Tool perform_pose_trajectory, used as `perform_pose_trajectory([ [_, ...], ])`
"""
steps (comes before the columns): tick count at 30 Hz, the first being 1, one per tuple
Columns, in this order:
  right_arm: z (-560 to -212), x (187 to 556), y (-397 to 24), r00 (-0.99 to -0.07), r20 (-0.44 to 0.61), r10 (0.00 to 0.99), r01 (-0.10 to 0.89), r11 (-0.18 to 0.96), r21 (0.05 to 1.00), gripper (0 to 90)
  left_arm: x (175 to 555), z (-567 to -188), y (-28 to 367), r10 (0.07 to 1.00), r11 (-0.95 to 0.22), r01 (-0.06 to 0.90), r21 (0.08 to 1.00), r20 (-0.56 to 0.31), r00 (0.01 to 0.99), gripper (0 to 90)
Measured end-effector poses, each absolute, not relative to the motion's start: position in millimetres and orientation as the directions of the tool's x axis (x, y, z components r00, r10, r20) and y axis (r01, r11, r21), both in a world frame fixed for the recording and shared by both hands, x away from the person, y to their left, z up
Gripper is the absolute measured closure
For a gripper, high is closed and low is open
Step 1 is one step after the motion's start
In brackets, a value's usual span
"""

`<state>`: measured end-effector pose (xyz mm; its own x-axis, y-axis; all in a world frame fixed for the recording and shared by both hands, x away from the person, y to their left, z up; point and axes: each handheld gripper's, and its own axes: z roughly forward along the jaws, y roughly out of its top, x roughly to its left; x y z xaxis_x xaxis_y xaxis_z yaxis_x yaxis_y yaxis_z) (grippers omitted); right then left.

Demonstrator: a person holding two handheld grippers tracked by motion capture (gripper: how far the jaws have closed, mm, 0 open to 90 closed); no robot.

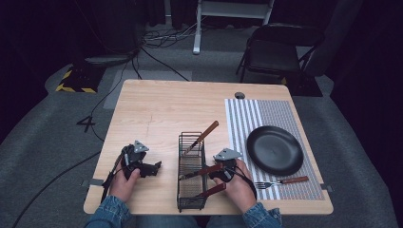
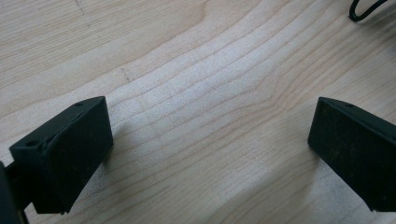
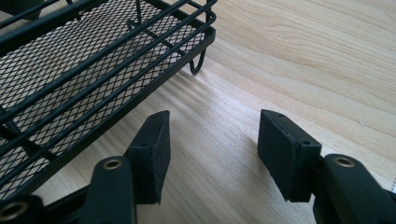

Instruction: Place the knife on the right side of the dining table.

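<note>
A light wooden worktop [image 1: 157, 114] is being viewed from above, with a person's two hands entering from the near edge. The left tool [image 1: 151, 169] is being held by the left hand [image 1: 124, 183] just above the bare wood, well left of the black wire basket [image 1: 191, 172]; in the left gripper view its jaws are being held wide apart, with nothing between them but wood grain, and a loop of black wire [image 2: 366, 9] is being caught at the upper right corner.

The right tool [image 3: 212, 144] is being held by the right hand [image 1: 239, 186] just beside the basket's right side. In the right gripper view its jaws are standing apart over bare worktop — nothing is being gripped — and the basket's mesh floor and rails [image 3: 93, 60] are being seen at the left, one wire foot [image 3: 198, 63] resting on the wood.

Inside the basket, three wooden-handled pieces of cutlery are being carried: a knife [image 1: 202, 137] is leaning upright in the far compartment, its handle rising past the rim toward the right; a second piece [image 1: 202, 172] is lying across the middle, and a third [image 1: 212, 190] nearer the front, both with handles pointing toward the right hand. What kind the latter two are cannot be told.

To the right, a striped and checked placemat [image 1: 242, 118] is being occupied by a black plate [image 1: 274, 149]. A fork [image 1: 280, 181] with a wooden handle is lying on the mat just in front of the plate, tines toward the left.
</note>
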<state>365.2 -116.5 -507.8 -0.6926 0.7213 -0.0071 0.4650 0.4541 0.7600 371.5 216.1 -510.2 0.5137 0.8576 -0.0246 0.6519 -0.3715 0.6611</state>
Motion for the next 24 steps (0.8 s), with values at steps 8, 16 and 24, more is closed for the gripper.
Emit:
perform_pose_trajectory([
  [8,-507.7,366.3,-118.5,-0.681,0.008,0.732,0.476,0.435,0.764,48.5,371.4,-510.1,216.1,0.858,-0.371,0.653,0.661,-0.026,0.514,0.2],
  [16,-507.8,365.5,-117.1,-0.68,-0.01,0.733,0.469,0.445,0.763,48.4,371.6,-510.1,216.4,0.857,-0.375,0.65,0.661,-0.021,0.516,0.2],
  [24,-507.5,366.2,-118.7,-0.684,0.011,0.729,0.476,0.435,0.764,50.1,371.5,-510.1,216.1,0.858,-0.371,0.652,0.661,-0.026,0.514,0.2],
])
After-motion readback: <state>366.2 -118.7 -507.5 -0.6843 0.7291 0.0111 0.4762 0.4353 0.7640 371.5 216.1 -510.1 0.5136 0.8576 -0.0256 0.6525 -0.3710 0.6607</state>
